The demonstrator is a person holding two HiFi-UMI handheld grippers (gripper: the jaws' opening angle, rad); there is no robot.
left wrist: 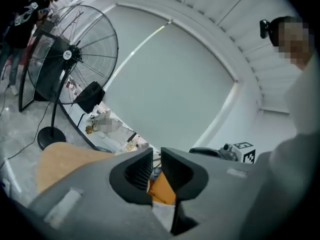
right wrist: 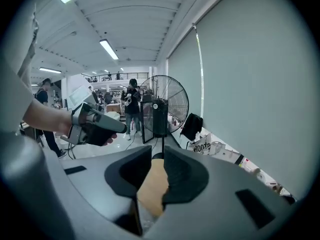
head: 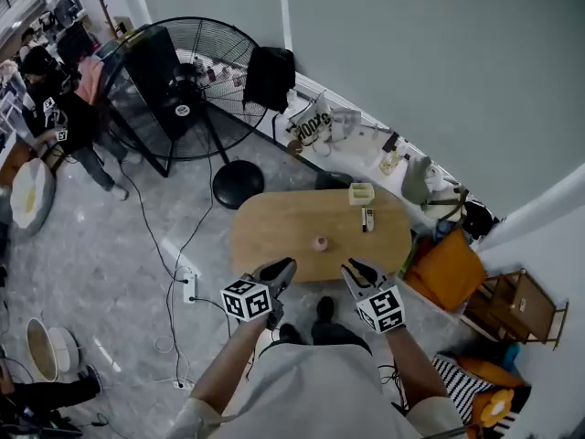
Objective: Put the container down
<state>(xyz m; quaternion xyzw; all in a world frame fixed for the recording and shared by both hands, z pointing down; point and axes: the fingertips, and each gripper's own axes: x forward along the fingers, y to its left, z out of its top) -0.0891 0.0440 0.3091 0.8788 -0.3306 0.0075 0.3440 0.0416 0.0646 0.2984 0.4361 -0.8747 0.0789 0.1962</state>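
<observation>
A small cream square container [head: 361, 193] stands on the far side of the oval wooden table [head: 274, 240], with nothing gripping it. Beside it lie a small dark object [head: 366, 219] and a pink cup-like thing [head: 319, 243]. My left gripper [head: 285, 267] [left wrist: 156, 156] hovers over the table's near edge, its jaws drawn to a thin slit with nothing between them. My right gripper [head: 352, 268] [right wrist: 158, 154] hangs beside it at the same edge, jaws nearly together and empty. Each gripper view shows the other gripper off to the side.
A large floor fan [head: 178, 90] with a round black base [head: 238, 184] stands beyond the table's left end. An orange cushion [head: 445, 271] and a wooden stool [head: 521, 305] sit to the right. Cables and a power strip [head: 189, 286] lie on the floor. People [head: 69, 122] stand far left.
</observation>
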